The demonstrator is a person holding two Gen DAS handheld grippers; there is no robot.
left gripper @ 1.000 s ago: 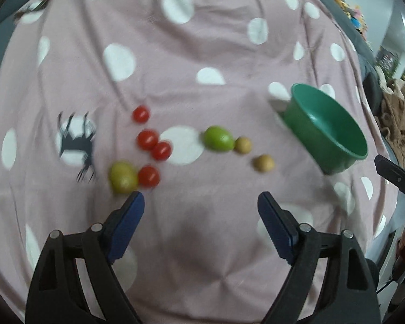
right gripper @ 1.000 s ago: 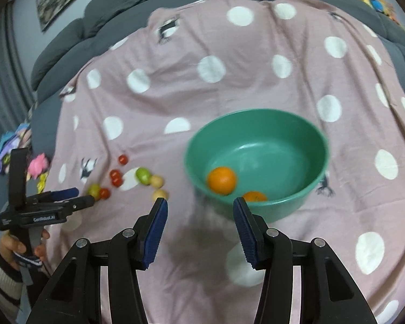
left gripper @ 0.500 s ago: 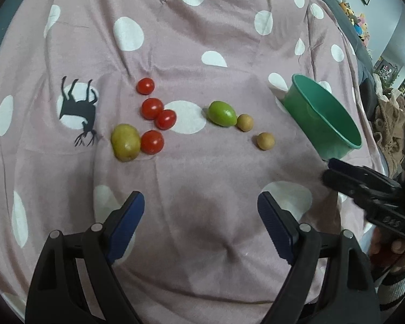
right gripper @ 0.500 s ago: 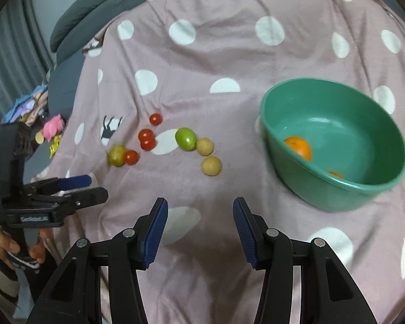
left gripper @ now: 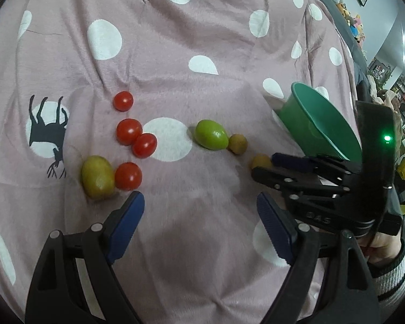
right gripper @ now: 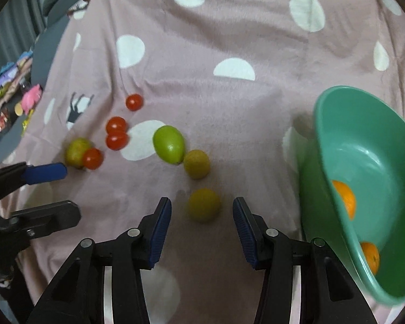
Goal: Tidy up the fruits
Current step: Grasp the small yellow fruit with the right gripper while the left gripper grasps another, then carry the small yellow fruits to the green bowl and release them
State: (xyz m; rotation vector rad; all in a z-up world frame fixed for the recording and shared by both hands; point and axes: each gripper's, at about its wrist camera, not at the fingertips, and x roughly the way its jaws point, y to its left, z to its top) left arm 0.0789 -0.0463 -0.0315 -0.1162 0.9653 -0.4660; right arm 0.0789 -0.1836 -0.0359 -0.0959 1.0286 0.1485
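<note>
The right tool [right gripper: 202, 217], jaws apart and just narrowed, is lined up on a yellow-green fruit [right gripper: 204, 204] on the blanket [right gripper: 229, 108]. Descent, clamping, then transfer to the green bowl [right gripper: 364, 145] are called for. The left tool [left gripper: 199, 213] is held apart, empty.

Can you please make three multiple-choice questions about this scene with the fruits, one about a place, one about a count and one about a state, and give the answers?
1. Where do the orange fruits lie?
A. On the pink dotted blanket
B. Inside the green plastic bowl
C. Between the left gripper's fingers

2. How many small red tomatoes lie on the blanket?
A. Two
B. Four
C. Six

3. What is the state of the right gripper?
A. Open, with a small round yellow-brown fruit just ahead of its fingertips
B. Shut on a tomato
C. Lifting the bowl

Answers: 1 B, both show inside the bowl's wall. 2 B, four count in either view. 3 A, its jaws have just been closing, but nothing is pressed between the pads.
</note>
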